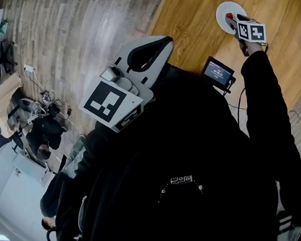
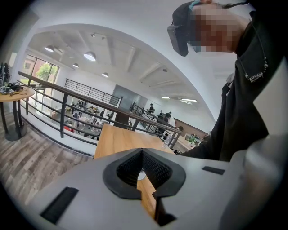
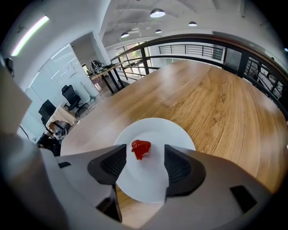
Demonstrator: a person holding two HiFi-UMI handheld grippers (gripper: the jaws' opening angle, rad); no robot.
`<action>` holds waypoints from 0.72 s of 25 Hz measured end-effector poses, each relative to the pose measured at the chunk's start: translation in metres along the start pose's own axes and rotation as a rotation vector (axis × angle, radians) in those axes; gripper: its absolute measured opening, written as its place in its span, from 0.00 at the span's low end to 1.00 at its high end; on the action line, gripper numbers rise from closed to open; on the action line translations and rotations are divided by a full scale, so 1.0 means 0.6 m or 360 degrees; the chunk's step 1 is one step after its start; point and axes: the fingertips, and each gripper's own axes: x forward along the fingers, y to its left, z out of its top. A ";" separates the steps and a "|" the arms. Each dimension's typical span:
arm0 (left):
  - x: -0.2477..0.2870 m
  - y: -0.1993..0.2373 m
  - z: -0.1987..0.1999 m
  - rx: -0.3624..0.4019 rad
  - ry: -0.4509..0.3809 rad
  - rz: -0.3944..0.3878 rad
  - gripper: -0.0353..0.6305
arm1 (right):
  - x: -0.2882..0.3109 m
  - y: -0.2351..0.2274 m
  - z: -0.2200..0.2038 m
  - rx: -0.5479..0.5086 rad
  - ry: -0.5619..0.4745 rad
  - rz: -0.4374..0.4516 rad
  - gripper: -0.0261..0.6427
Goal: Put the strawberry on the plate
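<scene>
The table (image 3: 216, 103) is bare wood, and the white plate (image 3: 150, 182) lies near its edge. The right gripper (image 3: 145, 164) hovers over the plate with its jaws wide apart. The pads stand clear on either side of the strawberry (image 3: 141, 148) and do not touch it. The left gripper (image 2: 143, 168) is held back against the person's chest, jaws drawn almost together with nothing between them.

The strawberry lies on the plate, left of its middle, so the task looks done. It is small and surely light. It is likely soft too (a hard squeeze would bruise or split it), and its skin looks glossy, so perhaps a little slick. If it must be taken up again, the broad shoulders of the fruit seem the best hold, with the pads closed gently across the widest part, not on the tapered tip.
</scene>
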 end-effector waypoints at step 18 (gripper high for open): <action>0.099 0.007 0.030 0.0223 -0.0033 -0.0444 0.05 | -0.290 0.084 0.129 0.0180 -0.0743 0.0010 0.19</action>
